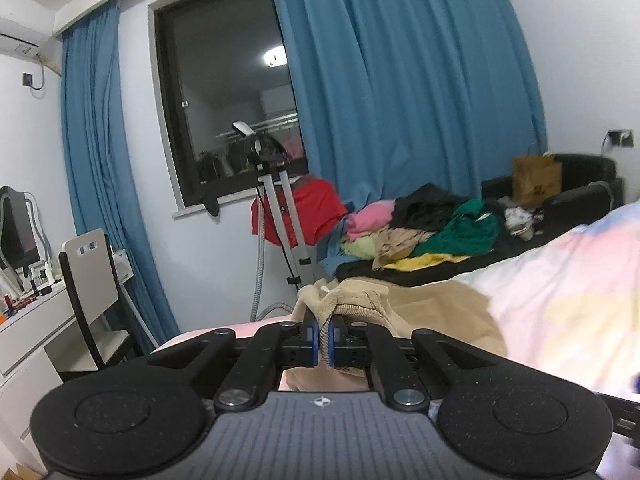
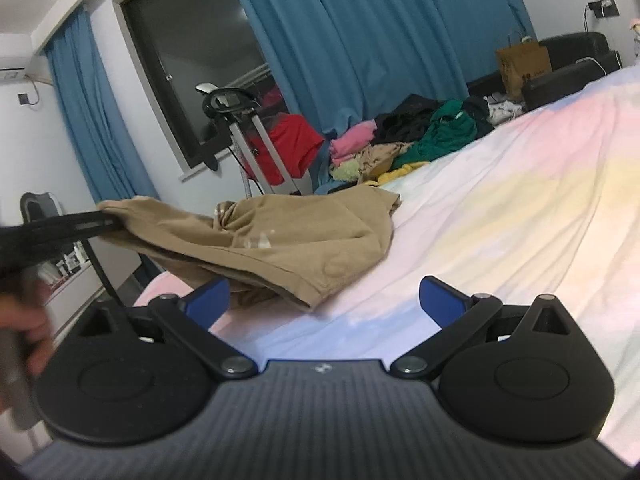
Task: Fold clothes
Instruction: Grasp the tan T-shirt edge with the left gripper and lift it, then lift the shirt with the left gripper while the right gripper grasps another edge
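Observation:
A tan garment point(image 2: 280, 236) lies on the pastel bedsheet point(image 2: 500, 208), one end lifted. My left gripper point(image 1: 325, 338) is shut on its ribbed edge point(image 1: 352, 308); in the right wrist view the left gripper point(image 2: 100, 222) holds that end up at the far left. My right gripper point(image 2: 324, 300) is open and empty, just in front of the garment's near hem, its left blue pad point(image 2: 210, 302) close to the cloth.
A pile of mixed clothes point(image 1: 420, 232) lies at the bed's far end, also in the right wrist view point(image 2: 400, 148). A garment steamer stand point(image 1: 276, 216) with a red cloth, a chair point(image 1: 90, 280) and a desk stand left. Blue curtains point(image 1: 400, 80) hang behind.

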Motion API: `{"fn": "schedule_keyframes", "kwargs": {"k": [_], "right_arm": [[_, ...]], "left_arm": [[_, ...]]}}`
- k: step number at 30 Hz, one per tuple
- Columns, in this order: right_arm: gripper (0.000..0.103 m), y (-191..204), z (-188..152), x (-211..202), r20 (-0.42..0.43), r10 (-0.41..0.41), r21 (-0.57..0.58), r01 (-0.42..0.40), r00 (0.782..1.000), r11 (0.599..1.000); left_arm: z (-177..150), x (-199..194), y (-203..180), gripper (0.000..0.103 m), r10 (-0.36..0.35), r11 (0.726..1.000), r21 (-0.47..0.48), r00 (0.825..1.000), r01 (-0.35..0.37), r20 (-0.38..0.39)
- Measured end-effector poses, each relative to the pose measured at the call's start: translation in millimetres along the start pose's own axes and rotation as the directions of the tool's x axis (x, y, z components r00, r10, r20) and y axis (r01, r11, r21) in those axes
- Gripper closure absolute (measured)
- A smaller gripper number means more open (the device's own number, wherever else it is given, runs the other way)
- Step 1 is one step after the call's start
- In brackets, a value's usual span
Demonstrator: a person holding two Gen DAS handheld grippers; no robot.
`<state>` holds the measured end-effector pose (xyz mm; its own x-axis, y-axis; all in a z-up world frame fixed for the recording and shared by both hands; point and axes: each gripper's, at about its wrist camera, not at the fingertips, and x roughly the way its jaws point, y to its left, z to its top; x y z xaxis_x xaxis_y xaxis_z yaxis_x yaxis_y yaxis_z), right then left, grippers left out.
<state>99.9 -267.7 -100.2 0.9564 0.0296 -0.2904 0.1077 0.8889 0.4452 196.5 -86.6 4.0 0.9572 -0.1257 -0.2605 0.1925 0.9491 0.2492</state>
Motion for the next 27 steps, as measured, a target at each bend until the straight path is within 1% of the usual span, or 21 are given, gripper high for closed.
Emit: {"fn": "schedule_keyframes", "kwargs": {"k": [1,5,8,10,12,14,17,21,25,27], "right_arm": [[0.000,2.0,-0.7,-3.0,-0.003,0.004,-0.003,-0.004,1.000,1.000],[0.000,12.0,-4.8,-13.0,-0.033,0.023,-0.020,-0.023,0.999,1.000],[0.000,24.9,-12.5,-18.6,-0.074,0.049,-0.054,-0.053,0.996,0.997],[0.000,35.1,-20.5,-20.9,-0.110,0.069,-0.079,-0.078,0.992,0.994],[0.000,44.1,-30.2,-21.3,-0.154,0.093,-0.084,-0.107,0.984,0.991],[0.000,53.9,-41.2,-19.1,-0.202,0.108,-0.089,-0.128,0.973,0.988],[0.000,65.6,-55.6,-8.1,-0.243,0.100,-0.100,-0.128,0.965,0.987],[0.000,69.4,-61.6,18.7,-0.234,0.040,-0.097,-0.064,0.971,0.993],[0.000,62.1,-55.7,43.9,-0.197,-0.030,-0.096,0.011,0.980,0.995],[0.000,54.8,-56.6,56.2,-0.202,-0.059,-0.065,0.047,0.978,0.997]], "left_arm": [[-1.4,-19.4,-0.5,0.099,-0.007,1.000,-0.007,1.000,0.007,0.008],[-7.1,-76.1,7.5,0.099,-0.020,0.998,-0.051,1.000,0.021,0.022],[-12.2,-100.7,17.8,0.099,-0.032,0.994,-0.105,0.999,0.034,0.021],[-22.9,-119.0,26.9,0.099,-0.031,0.992,-0.117,0.999,0.035,0.035],[-29.1,-128.3,32.3,0.099,-0.031,0.991,-0.132,0.998,0.037,0.049],[-36.0,-134.0,39.6,0.099,-0.044,0.985,-0.162,0.998,0.052,0.054],[-46.4,-135.4,50.3,0.099,-0.056,0.978,-0.197,0.996,0.067,0.065],[-56.6,-131.5,61.9,0.099,-0.063,0.969,-0.235,0.994,0.082,0.086],[-64.1,-119.6,74.4,0.099,-0.072,0.960,-0.267,0.995,0.087,0.065],[-68.1,-113.6,80.2,0.099,-0.074,0.957,-0.279,0.996,0.085,0.048]]}}
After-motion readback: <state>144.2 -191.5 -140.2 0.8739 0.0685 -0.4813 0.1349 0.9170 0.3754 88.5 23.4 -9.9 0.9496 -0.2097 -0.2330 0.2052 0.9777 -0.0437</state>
